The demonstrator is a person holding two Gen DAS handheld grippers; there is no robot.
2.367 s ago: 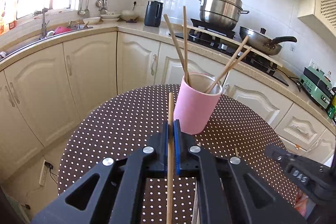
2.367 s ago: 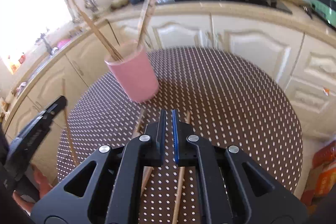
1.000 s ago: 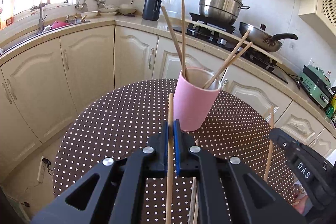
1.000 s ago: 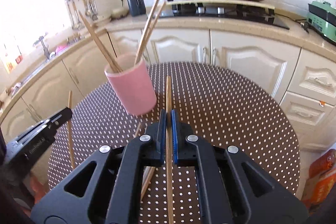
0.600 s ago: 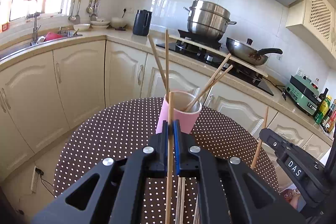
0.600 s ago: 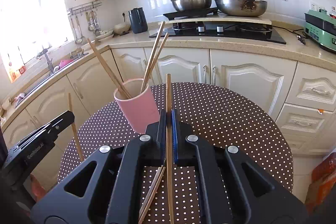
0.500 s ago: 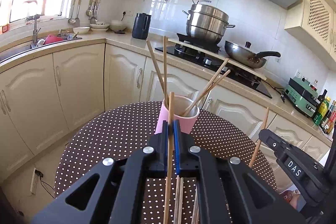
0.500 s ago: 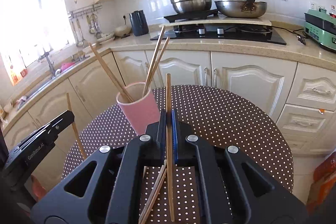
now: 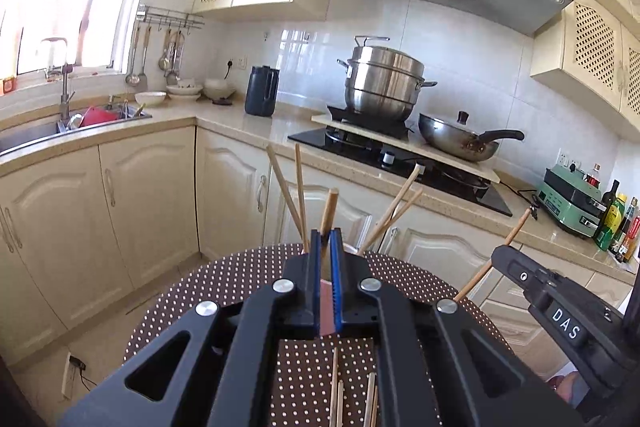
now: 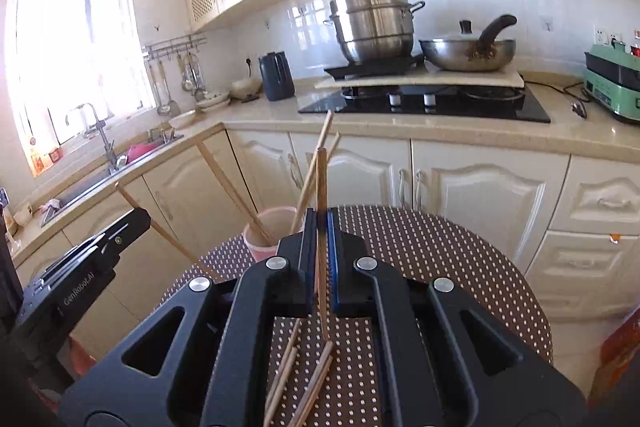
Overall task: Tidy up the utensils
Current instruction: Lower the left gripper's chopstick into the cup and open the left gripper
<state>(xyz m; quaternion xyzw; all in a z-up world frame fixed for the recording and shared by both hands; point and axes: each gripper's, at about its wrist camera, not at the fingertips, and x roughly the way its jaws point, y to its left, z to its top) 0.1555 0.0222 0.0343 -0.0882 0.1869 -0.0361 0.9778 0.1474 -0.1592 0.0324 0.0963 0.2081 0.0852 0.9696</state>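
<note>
**dotty_table:** Quick check on the chopstick sorting. The left gripper has its blue-padded jaws clamped on a light wooden chopstick, which pokes up past the fingertips, leaning a bit right. The pale pink cylindrical cup sits on the round brown table with white polka dots directly beyond that claw, so its own view hides most of the cup; only the four wooden chopsticks already in the cup fan out above the fingers.

**wokwatcher:** And the other side?

**dotty_table:** The right gripper is likewise pinched tight on a second wooden chopstick, held nearly upright, its top well above the fingertips and its lower end showing between the gripper arms. From that camera the cup is just left of the fingertips and a little beyond them.

**wokwatcher:** Anything left lying around?

**dotty_table:** Yeah, a loose bunch of wooden chopsticks on the table right under the right gripper's body, near the table's close edge. Each gripper shows at the edge of the other's view with its stick sticking out. I can't tell if either held stick touches the cup.
</note>
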